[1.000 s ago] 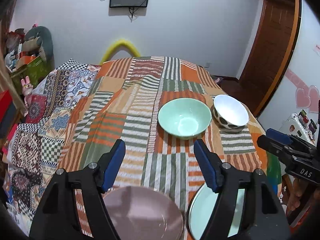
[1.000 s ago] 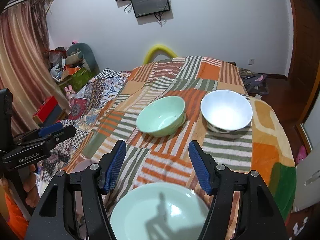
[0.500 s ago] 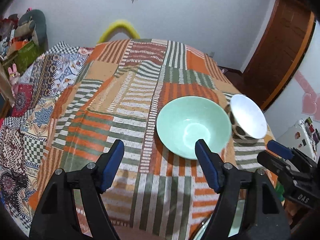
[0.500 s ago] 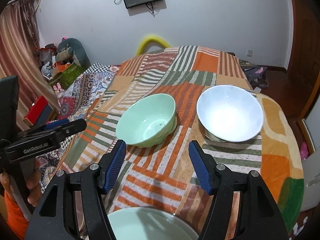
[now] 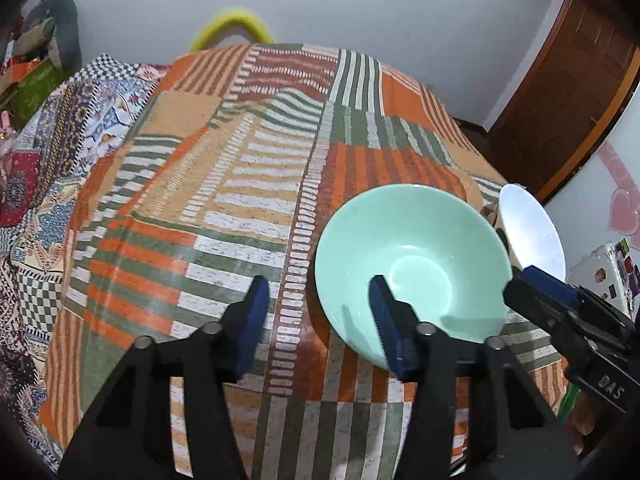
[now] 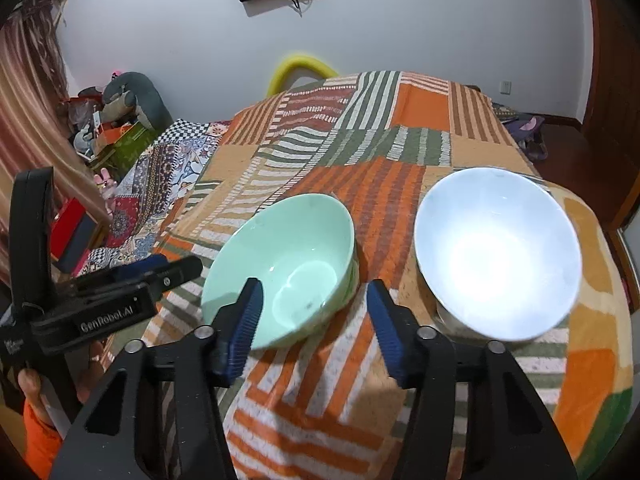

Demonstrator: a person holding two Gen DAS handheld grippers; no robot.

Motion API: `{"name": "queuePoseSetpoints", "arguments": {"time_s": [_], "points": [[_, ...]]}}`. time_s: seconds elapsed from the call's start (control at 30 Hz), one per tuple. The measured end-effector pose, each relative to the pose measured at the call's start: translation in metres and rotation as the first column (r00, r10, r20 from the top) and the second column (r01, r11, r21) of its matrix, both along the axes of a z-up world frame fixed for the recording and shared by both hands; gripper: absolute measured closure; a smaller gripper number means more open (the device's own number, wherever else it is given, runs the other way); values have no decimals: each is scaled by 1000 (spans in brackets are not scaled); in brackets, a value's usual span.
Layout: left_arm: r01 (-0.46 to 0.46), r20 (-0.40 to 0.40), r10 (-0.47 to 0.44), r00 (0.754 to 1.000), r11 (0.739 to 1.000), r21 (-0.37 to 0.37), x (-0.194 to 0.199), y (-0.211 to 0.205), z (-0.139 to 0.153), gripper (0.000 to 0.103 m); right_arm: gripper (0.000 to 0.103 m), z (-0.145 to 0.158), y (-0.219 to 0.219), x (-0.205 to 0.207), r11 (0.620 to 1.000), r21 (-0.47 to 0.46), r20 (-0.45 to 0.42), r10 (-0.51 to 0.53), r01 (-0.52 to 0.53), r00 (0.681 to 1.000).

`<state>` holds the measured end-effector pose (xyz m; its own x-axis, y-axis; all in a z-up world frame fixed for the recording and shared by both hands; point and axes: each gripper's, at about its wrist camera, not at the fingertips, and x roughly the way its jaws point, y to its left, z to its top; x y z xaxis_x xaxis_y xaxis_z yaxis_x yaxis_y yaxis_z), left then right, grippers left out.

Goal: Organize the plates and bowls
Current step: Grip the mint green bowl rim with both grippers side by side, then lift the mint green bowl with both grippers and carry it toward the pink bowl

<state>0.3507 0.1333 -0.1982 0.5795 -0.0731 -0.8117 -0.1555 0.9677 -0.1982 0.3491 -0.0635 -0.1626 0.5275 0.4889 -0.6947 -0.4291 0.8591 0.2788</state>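
- The patchwork cloth (image 6: 404,184) over the table is soft and bumpy, so your bowls may rock
- White bowl (image 6: 496,256) by the right edge: glazed, stiff, breakable; grip its thin rim
- Green bowl (image 5: 412,272) just left of it: smooth, slippery, light
- Left gripper (image 5: 318,312) and right gripper (image 6: 314,310): jaws just narrowed, part open, nothing held

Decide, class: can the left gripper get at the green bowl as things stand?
Probably yes. The left gripper, its jaws just narrowed with nothing between them, straddles the green bowl's near rim; nothing blocks it.
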Motion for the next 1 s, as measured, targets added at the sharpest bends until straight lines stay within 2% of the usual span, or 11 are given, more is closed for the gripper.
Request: {"name": "queuePoseSetpoints", "arguments": {"time_s": [0.07, 0.2, 0.3, 0.37, 0.67, 1.0], "points": [[3, -11, -3, 1000, 1000, -6, 4, 0, -5, 64, 62, -6, 3, 5, 1000, -10, -18, 1, -1, 1000], [6, -31, -7, 999, 1000, -31, 10, 0, -14, 68, 72, -18, 9, 13, 1000, -28, -63, 4, -5, 998], [28, -67, -33, 997, 997, -75, 20, -3, -23, 69, 75, -22, 12, 17, 999, -44, -72, 3, -6, 997], [27, -92, -36, 995, 995, -96, 25, -5, -28, 74, 75, -22, 13, 17, 998, -54, -66, 6, -10, 998], [34, -84, -41, 996, 996, -83, 18, -9, -21, 75, 76, -17, 11, 9, 997, -75, -75, 14, -19, 997], [66, -48, -67, 997, 997, -27, -24, -25, 5, 75, 76, -1, 3, -17, 999, -40, -52, 17, -19, 998]]}}
